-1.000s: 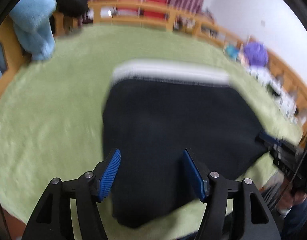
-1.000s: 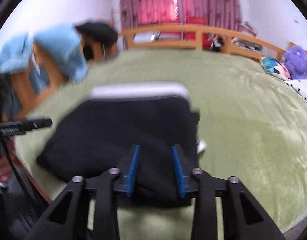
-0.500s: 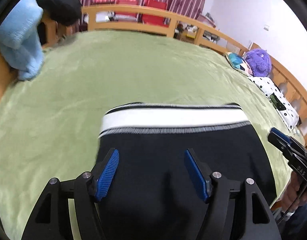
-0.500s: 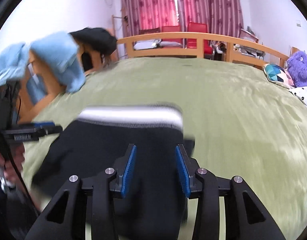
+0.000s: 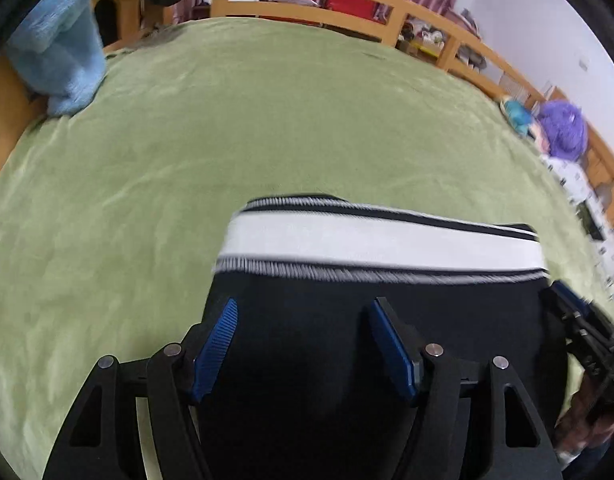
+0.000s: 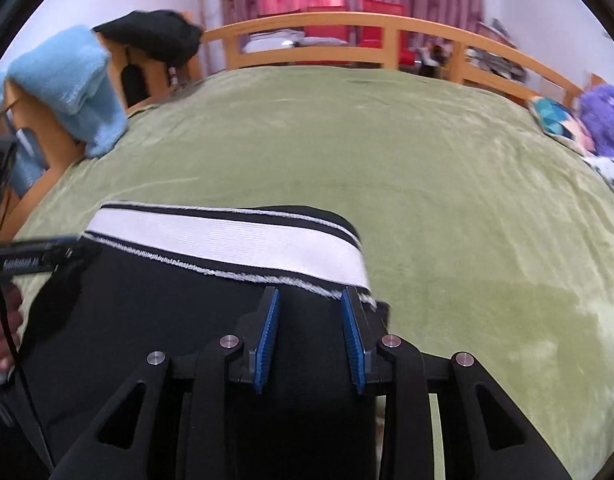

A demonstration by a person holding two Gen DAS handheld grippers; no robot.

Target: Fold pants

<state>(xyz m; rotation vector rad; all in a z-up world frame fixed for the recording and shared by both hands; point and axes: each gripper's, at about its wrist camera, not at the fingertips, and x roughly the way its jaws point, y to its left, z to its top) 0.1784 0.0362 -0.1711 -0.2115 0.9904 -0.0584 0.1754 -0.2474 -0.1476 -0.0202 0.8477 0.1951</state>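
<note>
Black pants (image 5: 307,320) with a white waistband (image 5: 379,242) lie folded on the green bed cover (image 5: 267,120). They also show in the right wrist view (image 6: 155,312), waistband (image 6: 227,240) on the far side. My left gripper (image 5: 305,316) is open over the black cloth, near its left part. My right gripper (image 6: 310,308) is open, jaws narrower, over the pants' right edge just short of the waistband. Neither holds cloth. Each gripper shows at the edge of the other's view.
A wooden bed rail (image 6: 347,24) runs round the far side. A light blue towel (image 6: 67,80) and a black garment (image 6: 151,36) hang over the left rail. A purple plush toy (image 6: 603,116) and a patterned pillow (image 6: 555,114) lie at the right.
Both grippers have moved forward over the pants toward the waistband, which now sits closer in both views. Both stayed open.
</note>
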